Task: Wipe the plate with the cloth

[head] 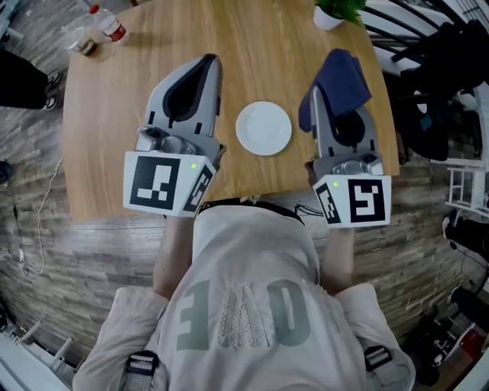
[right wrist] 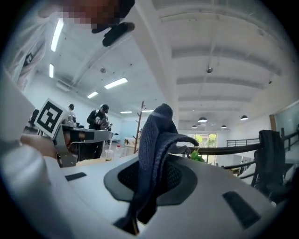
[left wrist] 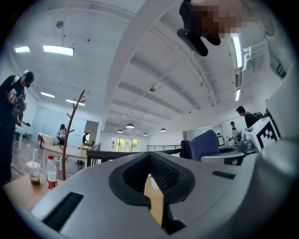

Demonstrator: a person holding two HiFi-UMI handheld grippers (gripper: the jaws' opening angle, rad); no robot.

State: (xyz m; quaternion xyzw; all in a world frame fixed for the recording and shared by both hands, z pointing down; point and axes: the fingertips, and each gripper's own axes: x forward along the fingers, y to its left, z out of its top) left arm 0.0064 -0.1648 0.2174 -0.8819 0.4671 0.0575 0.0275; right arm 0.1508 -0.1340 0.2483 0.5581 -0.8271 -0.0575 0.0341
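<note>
A small white plate point(head: 263, 128) lies on the round wooden table point(head: 114, 153), between my two grippers. My left gripper point(head: 209, 63) is raised to the plate's left, shut with nothing in it; in the left gripper view its jaws point(left wrist: 153, 179) meet and point level across the room. My right gripper point(head: 324, 92) is raised to the plate's right, shut on a dark blue cloth point(head: 340, 80). The cloth point(right wrist: 156, 140) stands up from the closed jaws and droops over their tips, and it also shows as a blue fold point(left wrist: 204, 145) beside the left gripper.
A red-capped bottle point(head: 109, 24) and a plastic cup point(head: 82, 42) stand at the table's far left edge. A potted plant point(head: 336, 11) sits at the far edge. Dark chairs and bags point(head: 435, 99) crowd the right side. People stand in the background.
</note>
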